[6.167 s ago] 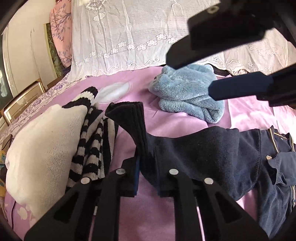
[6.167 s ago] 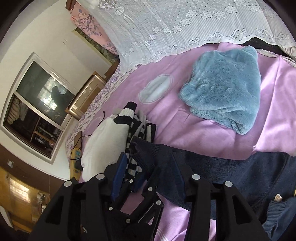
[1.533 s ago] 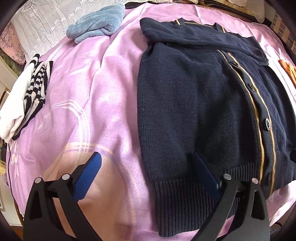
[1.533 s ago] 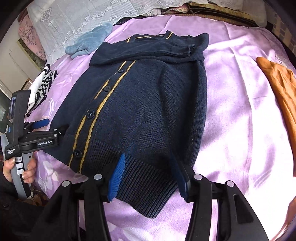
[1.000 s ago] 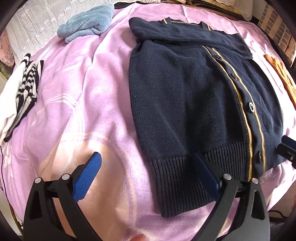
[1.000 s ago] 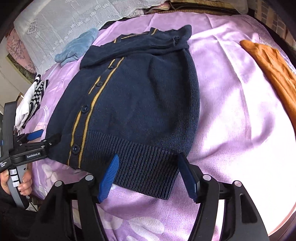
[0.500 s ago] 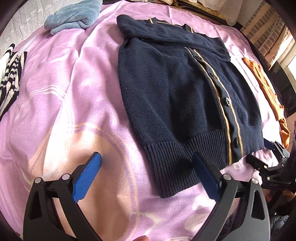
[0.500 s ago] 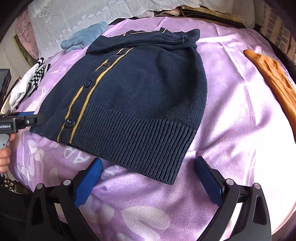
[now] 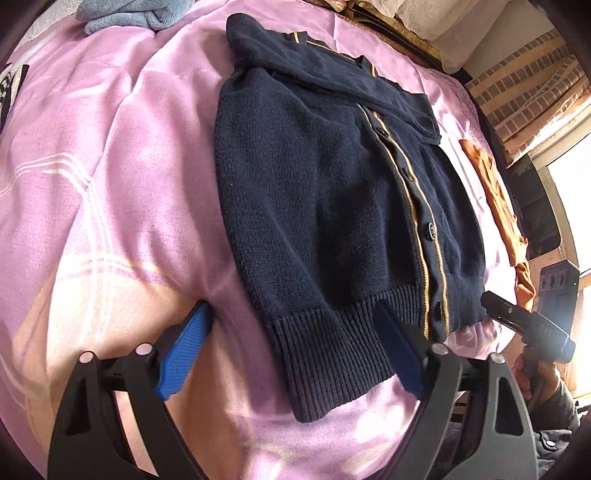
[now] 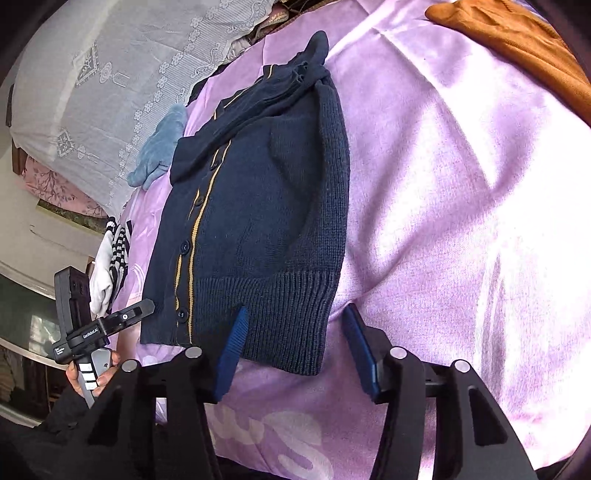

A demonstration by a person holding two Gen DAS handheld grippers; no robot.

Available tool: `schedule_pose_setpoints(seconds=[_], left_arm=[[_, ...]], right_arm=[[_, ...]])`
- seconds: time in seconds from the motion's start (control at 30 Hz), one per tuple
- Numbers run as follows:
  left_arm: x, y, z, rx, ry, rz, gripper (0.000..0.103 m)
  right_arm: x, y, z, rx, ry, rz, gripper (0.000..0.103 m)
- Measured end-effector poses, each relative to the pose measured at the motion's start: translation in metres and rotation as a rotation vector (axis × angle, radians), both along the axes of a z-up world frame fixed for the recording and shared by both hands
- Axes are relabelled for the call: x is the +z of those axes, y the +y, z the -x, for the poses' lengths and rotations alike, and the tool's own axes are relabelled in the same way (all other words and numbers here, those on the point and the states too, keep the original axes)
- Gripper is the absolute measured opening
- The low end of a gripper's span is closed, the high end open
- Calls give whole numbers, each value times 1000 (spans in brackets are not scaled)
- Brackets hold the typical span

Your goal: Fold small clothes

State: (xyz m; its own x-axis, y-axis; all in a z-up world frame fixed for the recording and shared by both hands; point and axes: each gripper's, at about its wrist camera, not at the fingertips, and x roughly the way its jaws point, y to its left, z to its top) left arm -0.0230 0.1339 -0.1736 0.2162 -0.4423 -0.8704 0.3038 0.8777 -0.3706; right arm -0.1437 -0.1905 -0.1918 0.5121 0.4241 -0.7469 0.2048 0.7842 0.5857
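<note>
Cardigan [image 9: 325, 206] (navy knit, gold placket stripes, buttoned) lies flat, front up, on the bed [image 9: 110, 184], on the pink satin cover. Hem faces the person, collar far side. Both sleeves look already folded across the chest near the collar, so the body reads as a clean rectangle, likely set up for a hem-to-collar fold.

Going down in size:
- Lace-covered pillows [image 10: 110, 74] at the head of the bed, out of the way.
- Orange garment [image 10: 517, 40] off to the right, well apart from the cardigan. Probably next in the queue.
- Blue fleece item [image 9: 136, 14] and a striped/white bundle [image 10: 110, 258] sit far left, apart from the work area; both look folded, so I'd guess that's the done pile.
- Ribbed hem [image 9: 332, 354] is the grab zone: thick, stiff, won't slip between the pads.

Left gripper [image 9: 295, 354]: jaws spread wide, holding nothing, straddling the left hem corner with one pad on bare cover and the other over the rib.
Right gripper [image 10: 295, 347]: also spread wide and empty, straddling the right hem corner; left pad over the rib, right pad on bare cover.

One gripper per corner makes sense, since lifting both ends together keeps the hem straight. Neither is clamped yet. Risk: pinching the slick cover along with the knit.
</note>
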Motion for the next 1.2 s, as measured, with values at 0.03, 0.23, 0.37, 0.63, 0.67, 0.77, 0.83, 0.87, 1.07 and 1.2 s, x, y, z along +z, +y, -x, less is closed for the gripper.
schedule_pose_setpoints(seconds=[0.03,0.23,0.37,0.63,0.67,0.77,0.83,0.87,1.07,1.2], left_arm=[[-1,2,0,-3,-1,-6,71],[12,12,11,-32,-15,-22,39],[18,7,14,-64,-29,-27,38],[30,-3,2,-53,-99,-84,54],[24,-3,-3,-46,-90,-92,57],[7,-4,-8,-36,-45,-103,57],[10,-7,0,-66,-67,-101,57],[11,-9,5,-88,-71,-99,57],[23,-9,11,-126,-110,-81,55],[23,-7,-7,-73,-105,-103,55]], right_arm=[[-1,0,-1,7,4,-5,50],[3,9,-1,67,3,15,39],[2,8,-2,61,1,7,38],[7,8,-16,39,-18,-3,40],[6,8,-17,38,-13,-4,40],[3,11,-19,49,6,5,41],[1,13,-17,63,24,15,40],[0,13,-15,65,32,17,39],[2,13,-13,78,47,18,39],[22,4,-25,52,-5,109,42]])
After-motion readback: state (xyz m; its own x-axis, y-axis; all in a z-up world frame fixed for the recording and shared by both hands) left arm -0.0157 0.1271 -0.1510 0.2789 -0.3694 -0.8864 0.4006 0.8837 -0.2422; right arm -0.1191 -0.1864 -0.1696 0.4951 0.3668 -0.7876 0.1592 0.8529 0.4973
